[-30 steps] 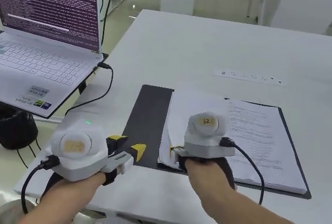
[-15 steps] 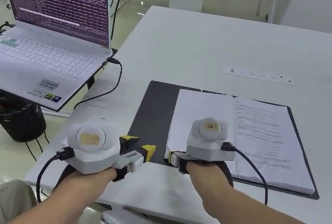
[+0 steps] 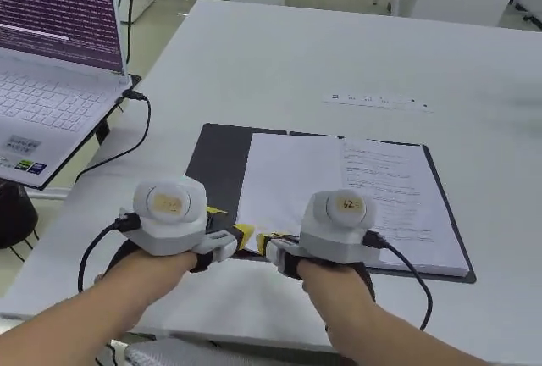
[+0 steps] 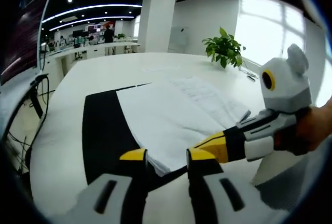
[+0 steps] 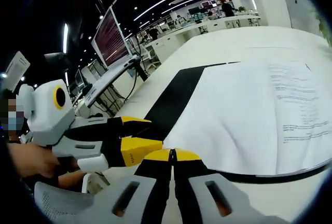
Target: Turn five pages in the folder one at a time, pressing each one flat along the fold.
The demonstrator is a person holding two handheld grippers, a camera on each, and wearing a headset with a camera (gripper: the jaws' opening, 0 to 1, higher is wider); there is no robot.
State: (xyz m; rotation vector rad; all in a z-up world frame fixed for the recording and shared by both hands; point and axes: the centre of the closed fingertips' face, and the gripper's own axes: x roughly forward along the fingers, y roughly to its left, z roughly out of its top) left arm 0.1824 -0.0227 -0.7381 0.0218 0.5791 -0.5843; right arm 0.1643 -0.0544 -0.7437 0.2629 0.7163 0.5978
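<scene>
Folder (image 3: 218,163) open flat on white table (image 3: 279,52), black inside cover bared along its left side, blank white page (image 3: 288,180) over its middle, printed page (image 3: 394,196) on its right half.

Left gripper (image 4: 168,157) at the folder's near edge, by the near-left corner of the blank page. Jaws parted a moderate way, yellow tips on either side of that paper corner as seen in the left gripper view, clamping nothing; corner in the gap, or just beyond it, hard to say.

Right gripper (image 5: 174,155) also at the folder's near edge, just right of the left gripper, the 2 sets of yellow tips close together. Jaws pressed together with no gap visible, tips at the near-left corner of the paper stack, black rim of the folder curving away behind them. Paper nipped between them or not: cannot tell.

Laptop (image 3: 51,86) well left of the folder, screen lit. White power strip (image 3: 377,102) beyond the folder's far edge.
</scene>
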